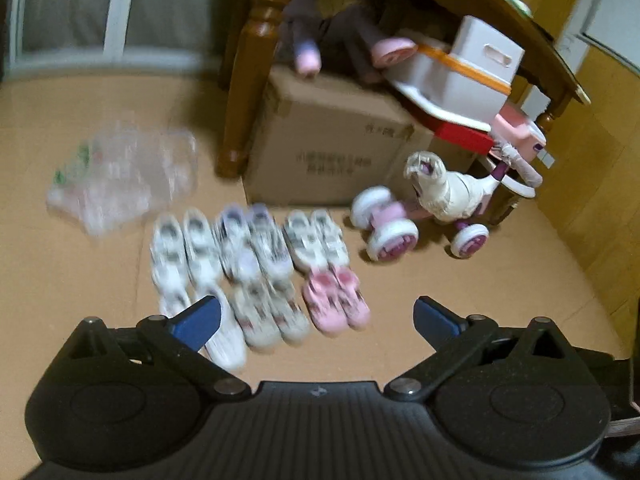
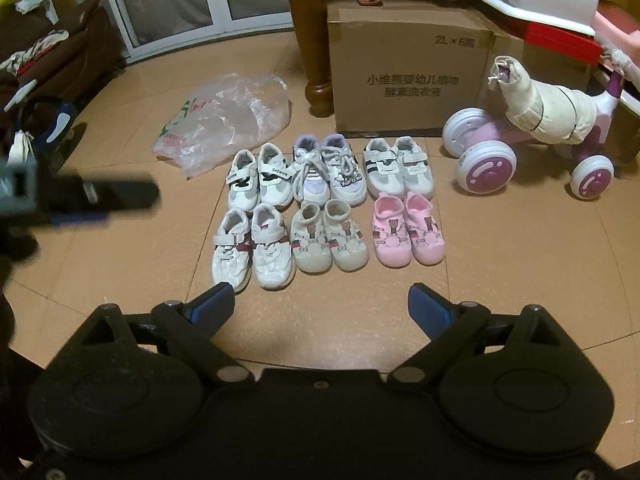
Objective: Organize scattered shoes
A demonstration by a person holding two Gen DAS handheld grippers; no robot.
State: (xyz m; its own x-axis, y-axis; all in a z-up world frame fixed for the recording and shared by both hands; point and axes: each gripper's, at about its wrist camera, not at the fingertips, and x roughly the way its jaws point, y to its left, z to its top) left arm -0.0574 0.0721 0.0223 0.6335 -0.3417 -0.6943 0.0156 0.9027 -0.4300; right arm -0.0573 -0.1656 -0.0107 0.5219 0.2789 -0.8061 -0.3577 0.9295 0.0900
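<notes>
Shoes [image 2: 328, 204] sit paired in rows beyond both spread, empty grippers: left gripper [image 1: 316, 322], right gripper [image 2: 320, 306].

Dim warm indoor light; left view motion-blurred, right sharper, edges bowed.

The cardboard box [image 2: 408, 76] behind the shoe rows reads "2L×6" at its upper right, with "小维熊婴幼儿植物" above "酵素洗衣液" printed across its front.
</notes>
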